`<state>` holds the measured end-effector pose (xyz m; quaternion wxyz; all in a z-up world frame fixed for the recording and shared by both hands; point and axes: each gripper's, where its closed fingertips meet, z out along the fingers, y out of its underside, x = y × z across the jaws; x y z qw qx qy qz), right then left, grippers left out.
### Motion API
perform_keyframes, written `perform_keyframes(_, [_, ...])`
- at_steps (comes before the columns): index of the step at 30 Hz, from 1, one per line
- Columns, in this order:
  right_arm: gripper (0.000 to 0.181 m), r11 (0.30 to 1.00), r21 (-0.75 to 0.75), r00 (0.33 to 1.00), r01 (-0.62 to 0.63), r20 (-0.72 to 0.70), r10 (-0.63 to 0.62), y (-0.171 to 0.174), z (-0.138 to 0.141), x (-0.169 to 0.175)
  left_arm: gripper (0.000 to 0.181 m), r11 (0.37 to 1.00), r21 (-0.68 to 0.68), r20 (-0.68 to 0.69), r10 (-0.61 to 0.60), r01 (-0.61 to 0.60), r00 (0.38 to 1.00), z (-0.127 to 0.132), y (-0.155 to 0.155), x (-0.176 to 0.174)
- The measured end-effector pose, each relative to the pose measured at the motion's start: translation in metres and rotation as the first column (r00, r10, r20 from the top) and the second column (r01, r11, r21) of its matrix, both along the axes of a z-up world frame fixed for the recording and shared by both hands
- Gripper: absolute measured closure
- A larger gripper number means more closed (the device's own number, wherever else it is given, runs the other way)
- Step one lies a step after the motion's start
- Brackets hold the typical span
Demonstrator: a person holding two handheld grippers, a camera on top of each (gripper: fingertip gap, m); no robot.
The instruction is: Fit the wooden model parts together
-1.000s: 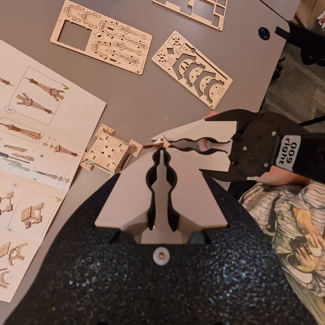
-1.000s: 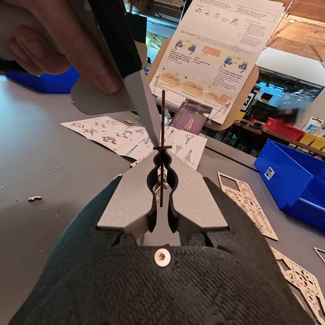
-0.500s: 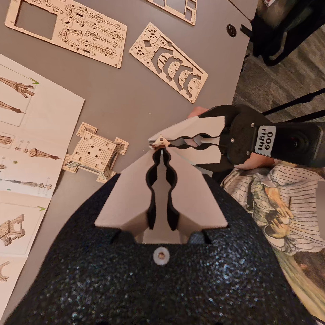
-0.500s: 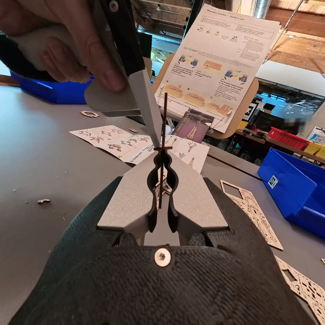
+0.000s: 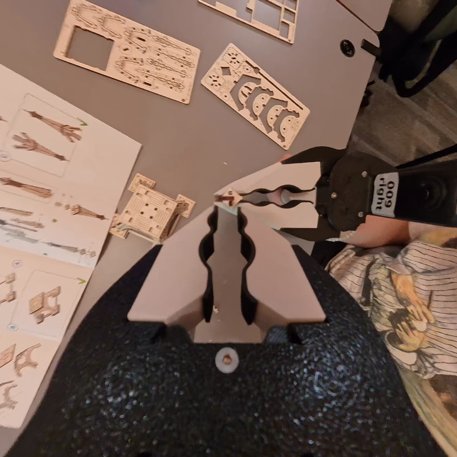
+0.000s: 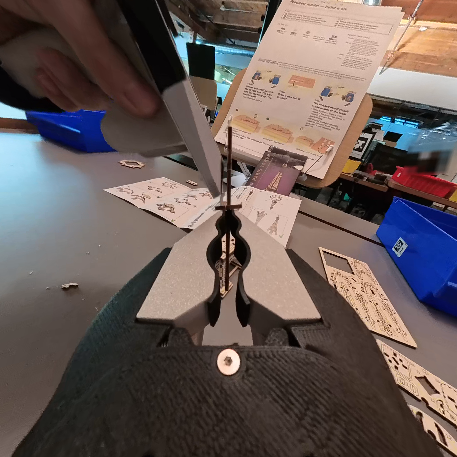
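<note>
My right gripper (image 6: 228, 215) is shut on a thin wooden spire (image 6: 229, 170), seen edge-on and upright, with a small cross piece (image 6: 228, 207) slotted across it at the fingertips. In the left wrist view the right gripper (image 5: 222, 197) comes in from the right, and the small wooden part (image 5: 227, 197) sits at its tips. My left gripper (image 5: 226, 210) is open and empty, its tips just below that part. One of its fingers (image 6: 205, 168) slants down from the upper left and ends beside the spire. The built tower base (image 5: 150, 217) lies on the grey table (image 5: 173, 148).
An instruction booklet (image 5: 49, 173) lies at the left. Punched wooden part sheets (image 5: 128, 61) (image 5: 257, 99) lie at the back. A clipboard with a paper sheet (image 6: 309, 86), the kit box (image 6: 274, 175) and blue bins (image 6: 425, 247) (image 6: 69, 128) stand around. A person's striped shirt (image 5: 395, 296) is at the right. My left and right fingertips are right by each other.
My left gripper has opened and let go of the small piece it was pressing against the right gripper's part. The cross piece stays on the spire.
</note>
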<state>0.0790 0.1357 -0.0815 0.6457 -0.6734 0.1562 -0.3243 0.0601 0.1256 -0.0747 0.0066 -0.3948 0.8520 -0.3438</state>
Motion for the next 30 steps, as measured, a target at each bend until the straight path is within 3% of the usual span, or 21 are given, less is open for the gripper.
perform_keyframes(10, [0.181, 1.000, 0.006, 1.000, -0.018, -0.001, 0.018, 0.0021, 0.0005, -0.0024, 0.181, 0.999, -0.025, 0.042, 0.038, -0.037, 0.998, 0.0048, 0.0033, -0.0008])
perform_keyframes(30, [0.181, 1.000, -0.018, 1.000, -0.007, 0.025, 0.008, 0.0016, -0.0009, -0.0037, 0.181, 0.999, 0.021, 0.023, 0.035, -0.036, 0.999, -0.0005, -0.0001, -0.0018])
